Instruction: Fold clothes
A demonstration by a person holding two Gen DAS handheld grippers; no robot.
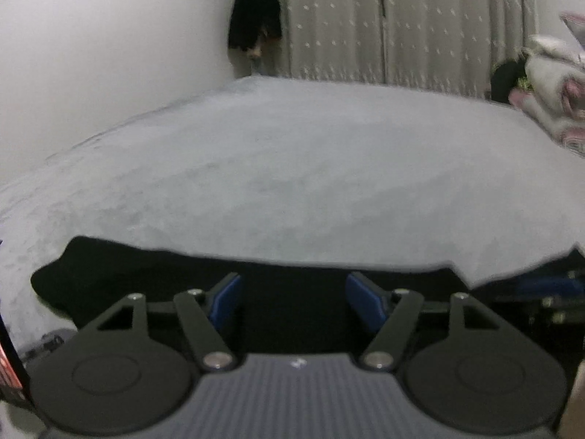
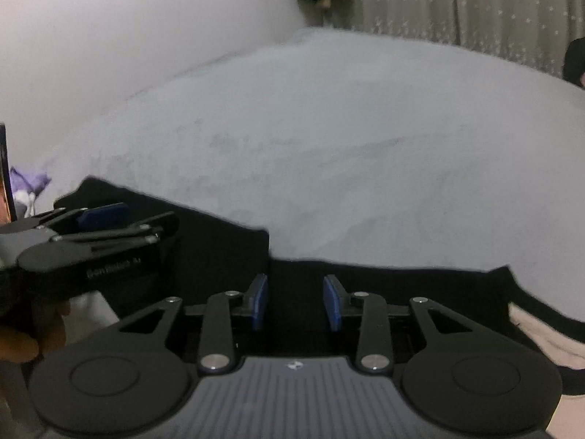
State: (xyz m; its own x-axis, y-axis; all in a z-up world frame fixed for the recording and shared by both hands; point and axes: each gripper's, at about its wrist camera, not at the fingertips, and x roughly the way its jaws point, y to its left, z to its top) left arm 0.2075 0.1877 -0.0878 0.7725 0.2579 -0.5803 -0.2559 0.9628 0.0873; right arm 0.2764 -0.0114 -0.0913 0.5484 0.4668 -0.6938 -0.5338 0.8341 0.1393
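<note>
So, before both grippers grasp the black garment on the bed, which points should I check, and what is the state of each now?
1. Left gripper open: ok.
2. Right gripper open: ok.
3. Black garment under both grippers: ok.
4. Fabric between the pads: cannot tell, dark on dark.
5. Garment lying flat and unwrinkled: cannot tell, blurred.
6. Grey bed cover beyond the garment free for folding: ok.

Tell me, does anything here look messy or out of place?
Nothing stands out. The black garment lies on the grey bed, and both the left gripper and right gripper sit open over it.
</note>
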